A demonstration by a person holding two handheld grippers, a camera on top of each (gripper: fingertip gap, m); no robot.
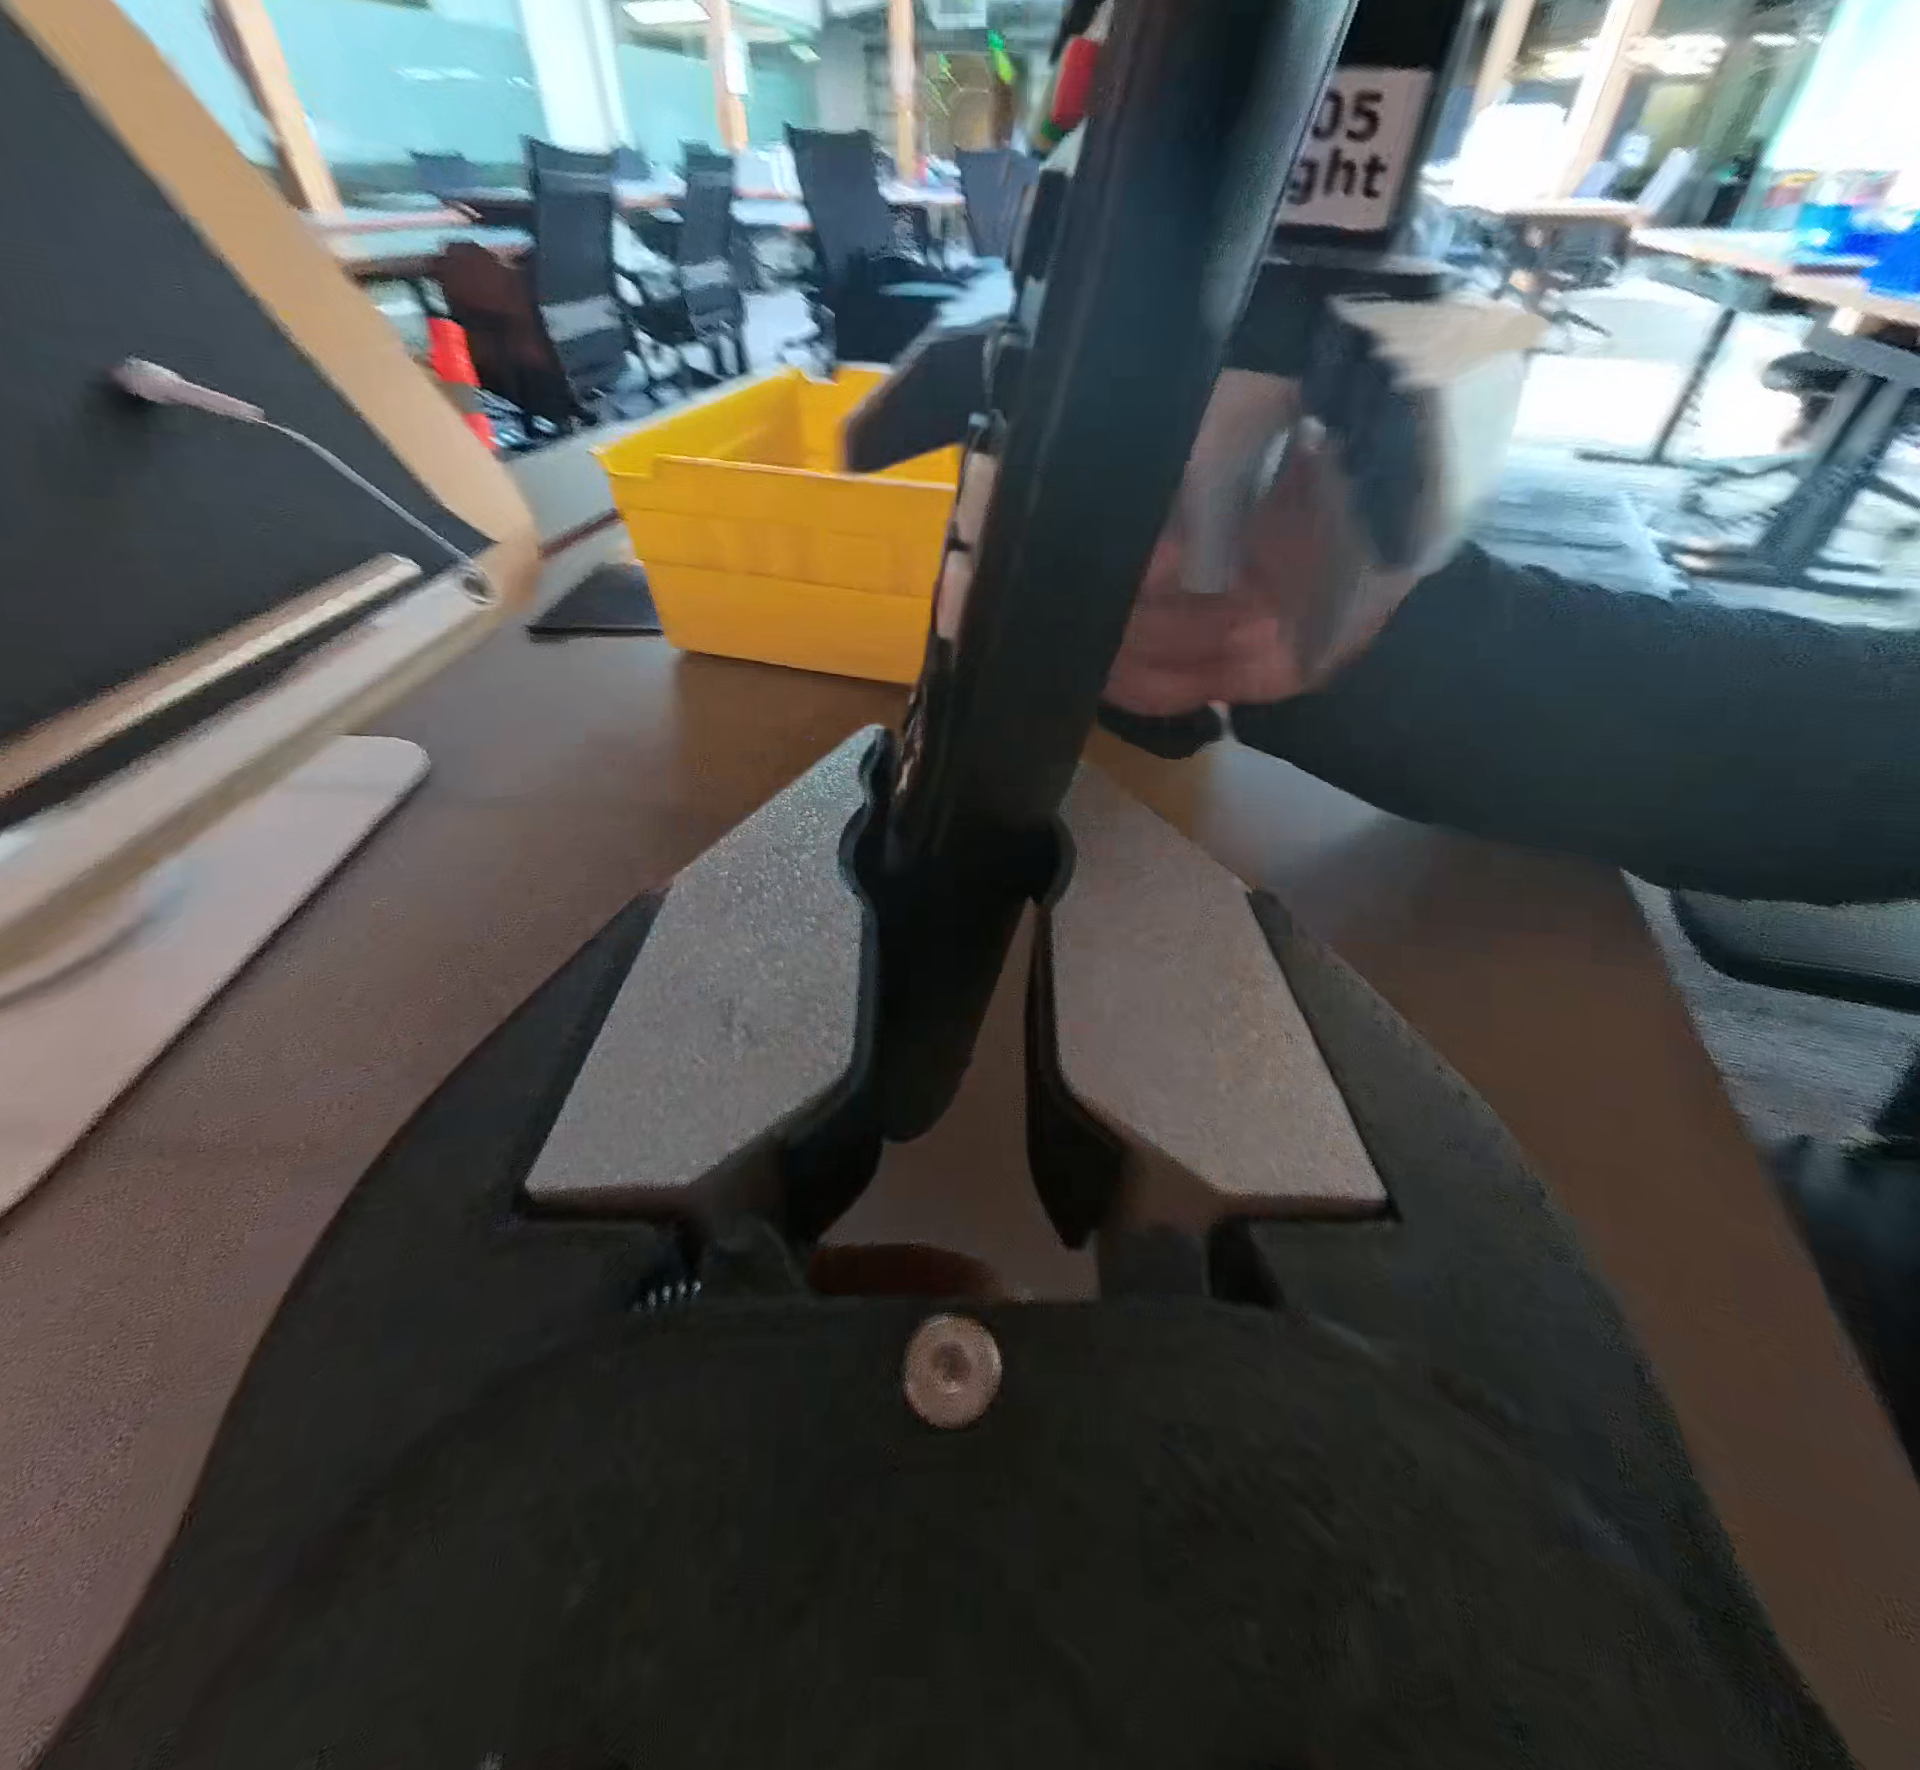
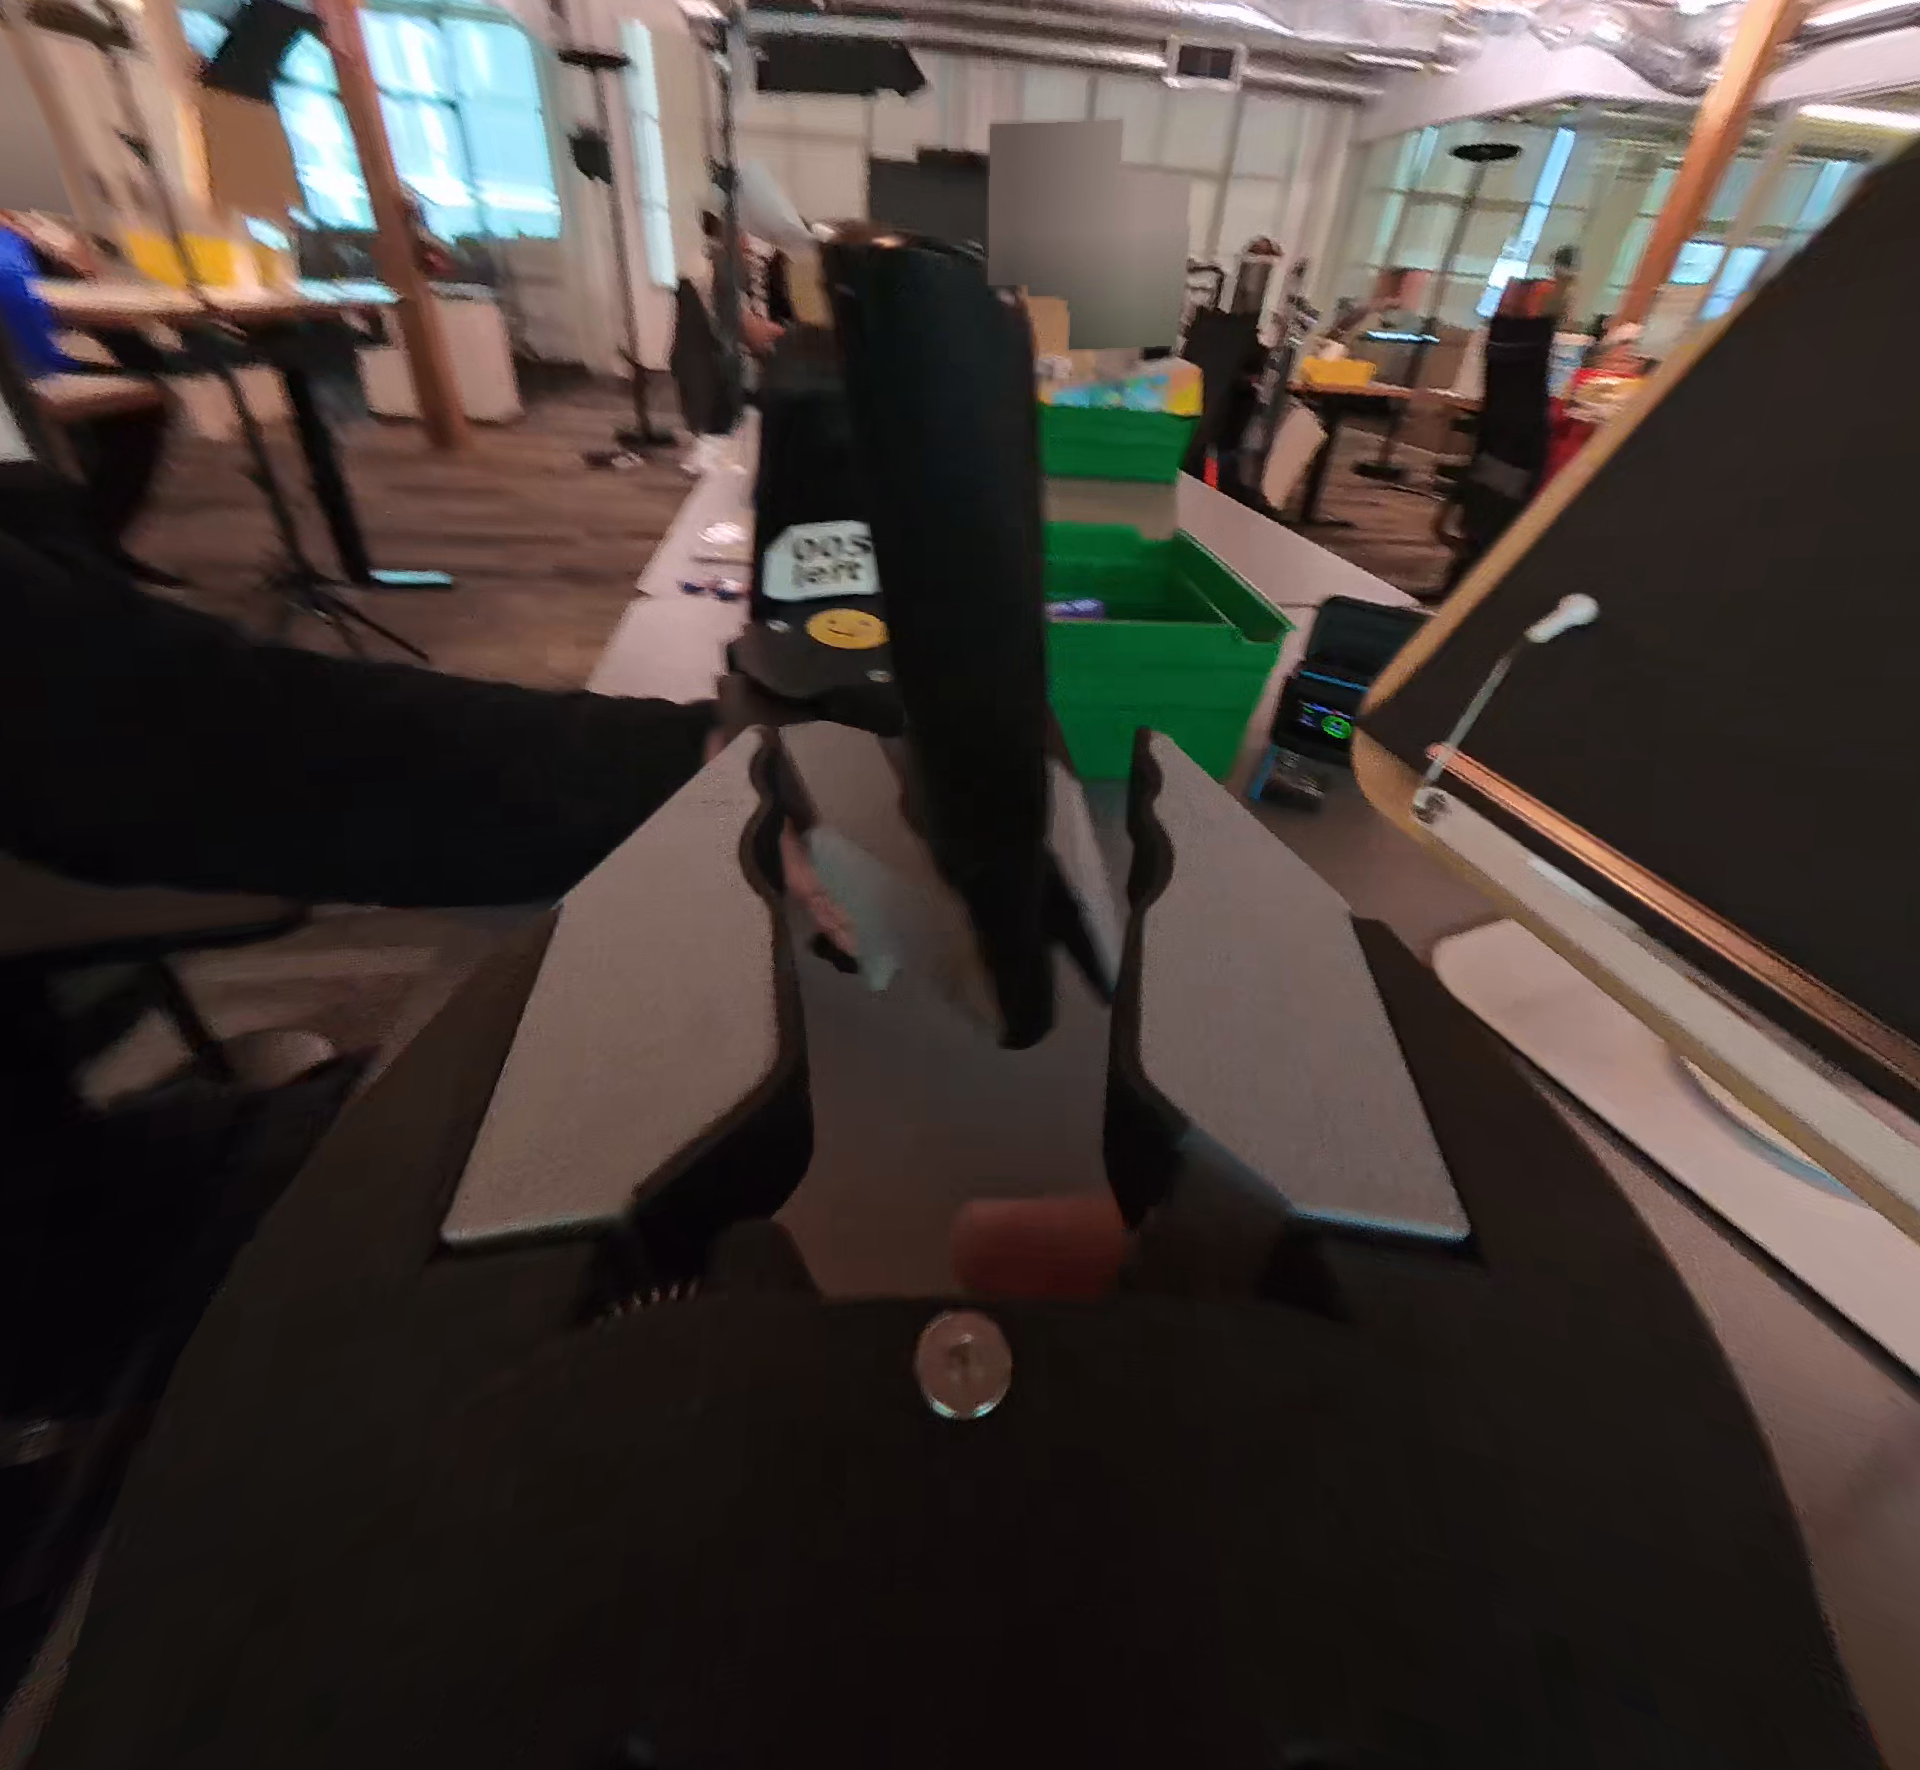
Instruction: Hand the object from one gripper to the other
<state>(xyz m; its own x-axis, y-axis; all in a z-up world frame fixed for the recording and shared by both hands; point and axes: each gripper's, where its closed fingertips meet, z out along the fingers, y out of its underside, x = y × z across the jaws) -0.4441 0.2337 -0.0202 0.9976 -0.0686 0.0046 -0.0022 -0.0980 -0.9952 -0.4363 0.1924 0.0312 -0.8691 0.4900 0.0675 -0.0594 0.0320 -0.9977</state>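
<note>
Showing the handover at mid-exchange. Grips the long black object (image 1: 1091,370) near its lower end with the left claw (image 1: 961,847), clenched on both sides, and holds it close to upright above the table (image 1: 623,785), with a slight lean; probably so held to leave most of the length free for a second grasp. Sets the right claw (image 2: 956,764) around the same object from the opposite side, spread wide and released, with a visible gap to each finger in the right wrist view; apparently not touching, though blurred. Places the two claws face to face, each camera looking past the object at the other's body, seemingly to centre the shaft between the waiting fingers before closing. Keeps the exchange in the air, nearer than the yellow bin (image 1: 790,557) in the left wrist view and the green bin (image 2: 1153,671) in the right wrist view, and apart from the tilted black board (image 1: 156,421) at the side. Judged unfinished: calls next for closing the right claw before loosening the left, to guard against a drop.
</note>
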